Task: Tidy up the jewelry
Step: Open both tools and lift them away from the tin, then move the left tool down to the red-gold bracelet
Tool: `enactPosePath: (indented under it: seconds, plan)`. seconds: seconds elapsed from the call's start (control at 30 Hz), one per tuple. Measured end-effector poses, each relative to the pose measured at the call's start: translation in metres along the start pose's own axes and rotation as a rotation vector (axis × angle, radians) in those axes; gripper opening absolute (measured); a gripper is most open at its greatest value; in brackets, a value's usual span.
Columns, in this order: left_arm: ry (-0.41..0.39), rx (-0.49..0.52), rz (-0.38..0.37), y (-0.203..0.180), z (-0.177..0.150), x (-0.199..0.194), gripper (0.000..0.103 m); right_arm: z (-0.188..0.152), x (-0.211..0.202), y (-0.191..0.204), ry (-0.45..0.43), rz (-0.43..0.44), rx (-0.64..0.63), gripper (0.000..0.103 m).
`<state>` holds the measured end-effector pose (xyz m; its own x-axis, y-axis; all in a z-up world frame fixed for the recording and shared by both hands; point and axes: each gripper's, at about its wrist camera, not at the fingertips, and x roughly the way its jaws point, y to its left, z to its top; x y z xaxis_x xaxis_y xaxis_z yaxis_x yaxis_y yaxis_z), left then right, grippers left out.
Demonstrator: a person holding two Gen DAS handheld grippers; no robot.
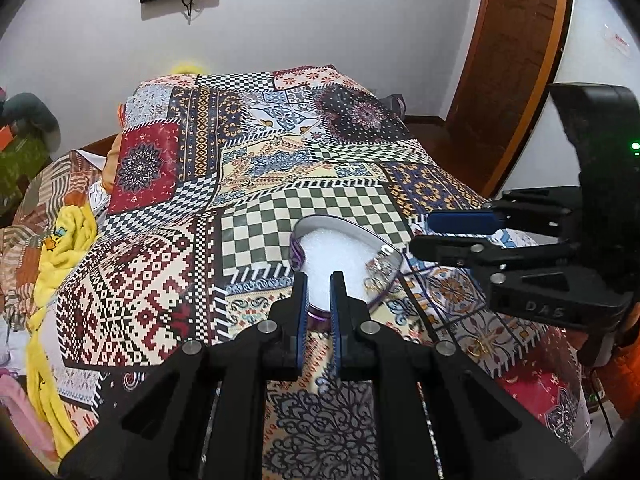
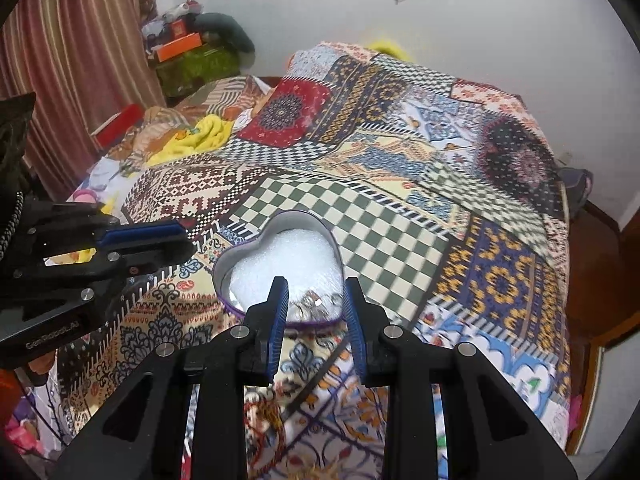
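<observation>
A purple heart-shaped tin (image 1: 298, 246) (image 2: 256, 226) with white foam lining sits on the patterned bedspread. Several silvery jewelry pieces (image 1: 378, 270) (image 2: 316, 304) lie in one end of it. A gold ring (image 1: 478, 347) lies on the cloth outside the tin, to its right in the left wrist view. My left gripper (image 1: 319, 280) (image 2: 182, 234) is open and empty at the tin's near rim. My right gripper (image 2: 315, 290) (image 1: 428, 230) is open and empty, just above the jewelry end of the tin.
The patchwork bedspread (image 1: 260, 152) covers the bed. A yellow towel (image 1: 60, 248) and other clothes lie at the bed's left edge. A wooden door (image 1: 516, 40) stands at the right. Boxes and a green cloth (image 2: 192, 60) sit by the striped curtain.
</observation>
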<state>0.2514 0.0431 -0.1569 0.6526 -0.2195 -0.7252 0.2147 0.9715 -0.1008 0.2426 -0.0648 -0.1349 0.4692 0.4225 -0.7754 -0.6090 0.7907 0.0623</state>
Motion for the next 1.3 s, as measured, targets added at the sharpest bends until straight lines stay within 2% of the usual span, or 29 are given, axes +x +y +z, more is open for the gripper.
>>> enactPosePath:
  seconds: [0.13, 0.2, 0.27, 0.37, 0.6, 0.93, 1.07, 1.2, 1.3]
  plan:
    - [0.01, 0.015, -0.005, -0.01, -0.006, -0.01, 0.016, -0.01, -0.018, 0.002, -0.01, -0.004, 0.006, 0.026]
    - [0.018, 0.029, -0.006, -0.018, -0.01, -0.013, 0.026, -0.016, -0.027, 0.003, -0.017, -0.013, 0.013, 0.026]
    - [0.025, 0.045, -0.007, -0.026, -0.016, -0.016, 0.029, -0.022, -0.033, 0.002, -0.021, -0.02, 0.025, 0.029]
    - [0.045, 0.067, -0.012, -0.037, -0.025, -0.019, 0.03, -0.035, -0.044, 0.001, -0.031, -0.035, 0.048, 0.037]
    - [0.101, 0.068, -0.04, -0.055, -0.045, -0.018, 0.03, -0.064, -0.057, -0.002, -0.018, -0.055, 0.087, 0.037]
    - [0.156, 0.138, -0.085, -0.087, -0.062, -0.002, 0.03, -0.108, -0.053, -0.012, 0.043, -0.066, 0.166, 0.037]
    - [0.193, 0.127, -0.098, -0.091, -0.068, 0.013, 0.03, -0.116, -0.051, -0.009, 0.057, -0.076, 0.163, 0.037]
    - [0.187, 0.124, -0.098, -0.092, -0.072, 0.019, 0.03, -0.118, -0.044, -0.005, 0.075, -0.057, 0.142, 0.037]
    - [0.177, 0.124, -0.118, -0.092, -0.072, 0.02, 0.02, -0.119, -0.036, 0.0, 0.083, -0.047, 0.129, 0.037]
